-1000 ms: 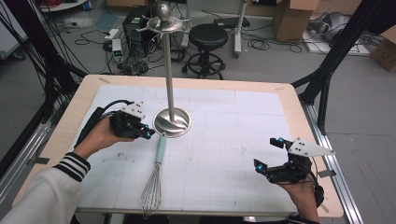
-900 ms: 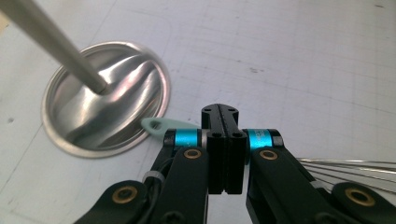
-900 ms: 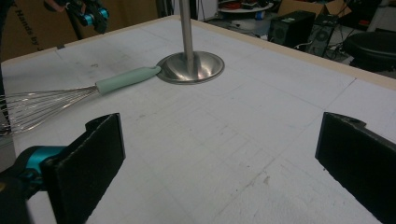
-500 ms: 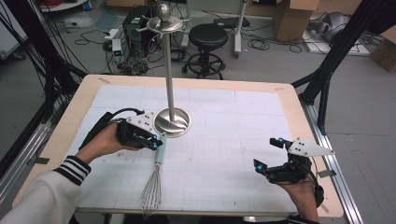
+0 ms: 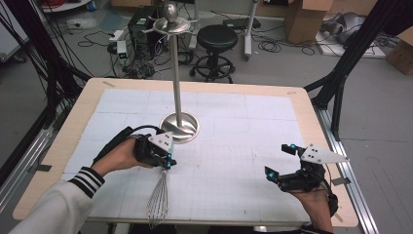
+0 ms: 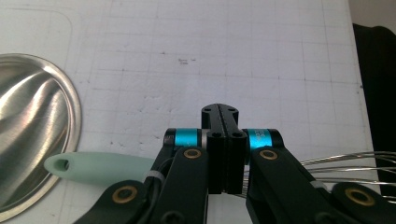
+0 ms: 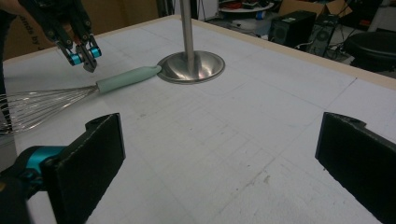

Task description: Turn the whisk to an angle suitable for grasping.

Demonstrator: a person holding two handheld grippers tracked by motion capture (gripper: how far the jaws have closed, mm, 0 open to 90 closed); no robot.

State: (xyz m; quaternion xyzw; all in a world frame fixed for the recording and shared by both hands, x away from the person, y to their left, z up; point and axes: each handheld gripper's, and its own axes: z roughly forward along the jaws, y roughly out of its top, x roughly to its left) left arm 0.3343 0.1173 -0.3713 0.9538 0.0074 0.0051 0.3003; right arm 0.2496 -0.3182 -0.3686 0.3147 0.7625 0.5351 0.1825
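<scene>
The counter [image 5: 272, 122] carries a steel stand [image 5: 179, 126]. The left tongs [image 5: 165, 161], jaws pressed together and gripping nothing, hover over the whisk [image 5: 158, 202], hiding the handle's neck. The right tongs [image 5: 278, 161] rest wide apart, empty.

Whisk [image 5: 159, 197] flat on mat (mint handle, wire head); handle near stand base [image 5: 180, 127]

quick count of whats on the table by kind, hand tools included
whisk: 1, mint-green handle, wire head
metal stand: 1, round base with an upright pole
hand-held tools: 2, the left tool with jaws closed just above the whisk, the right tool with jaws wide open over the white mat
total: 4
</scene>
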